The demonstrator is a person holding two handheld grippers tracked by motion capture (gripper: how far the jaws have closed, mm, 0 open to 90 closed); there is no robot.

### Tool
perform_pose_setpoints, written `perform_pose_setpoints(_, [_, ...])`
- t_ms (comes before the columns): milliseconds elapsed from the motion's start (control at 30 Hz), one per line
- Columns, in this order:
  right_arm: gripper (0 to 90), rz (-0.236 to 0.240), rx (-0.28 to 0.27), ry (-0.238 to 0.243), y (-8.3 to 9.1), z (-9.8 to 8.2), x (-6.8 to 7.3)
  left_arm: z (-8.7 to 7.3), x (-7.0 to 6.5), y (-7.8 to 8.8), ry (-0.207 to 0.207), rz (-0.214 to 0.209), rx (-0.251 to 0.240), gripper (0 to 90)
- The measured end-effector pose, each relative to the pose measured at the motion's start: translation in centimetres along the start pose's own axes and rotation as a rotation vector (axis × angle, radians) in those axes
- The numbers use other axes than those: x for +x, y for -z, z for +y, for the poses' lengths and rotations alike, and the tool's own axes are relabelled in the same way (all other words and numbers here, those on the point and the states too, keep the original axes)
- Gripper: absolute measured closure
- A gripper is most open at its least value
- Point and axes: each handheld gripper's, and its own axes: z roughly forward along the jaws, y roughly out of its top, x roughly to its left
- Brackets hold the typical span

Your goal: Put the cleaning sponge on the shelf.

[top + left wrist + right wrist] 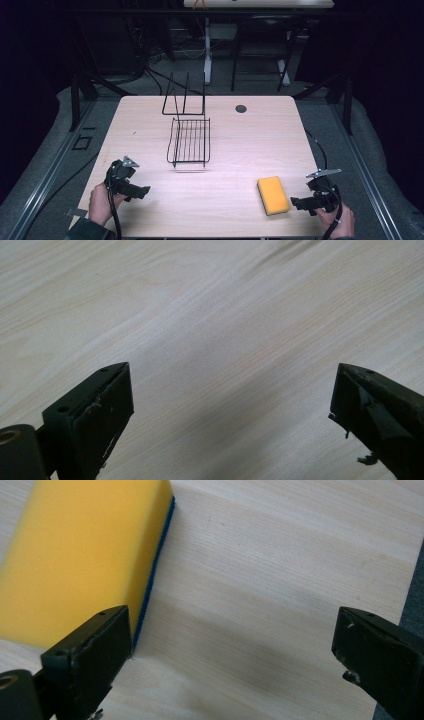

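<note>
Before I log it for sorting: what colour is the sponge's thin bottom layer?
Blue, under the yellow sponge; clearest in the right gripper view.

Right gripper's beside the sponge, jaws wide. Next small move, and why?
Probably shift the right gripper sideways toward the sponge until its open jaws straddle it, then close. In the right gripper view the sponge lies flat on the table, off to one jaw's side, with bare wood between the jaws.

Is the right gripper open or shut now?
Open. In the right gripper view, the right gripper shows both jaws wide apart over bare table, with the yellow sponge beside one jaw, not between them.
</note>
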Motion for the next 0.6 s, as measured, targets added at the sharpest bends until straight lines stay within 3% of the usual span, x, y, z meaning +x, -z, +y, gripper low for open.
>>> perform_pose_setpoints(467, [1.4,0.06,-0.019,0.034,0.1,0.8,2.6,0.1,-0.1,0.0,-0.008,-0.026,-0.009,3.1])
perform_pose_setpoints(600, [1.9,0.077,-0.02,0.023,0.1,1.1,3.6,0.2,-0.2,-0.1,-0.013,-0.031,-0.006,3.0])
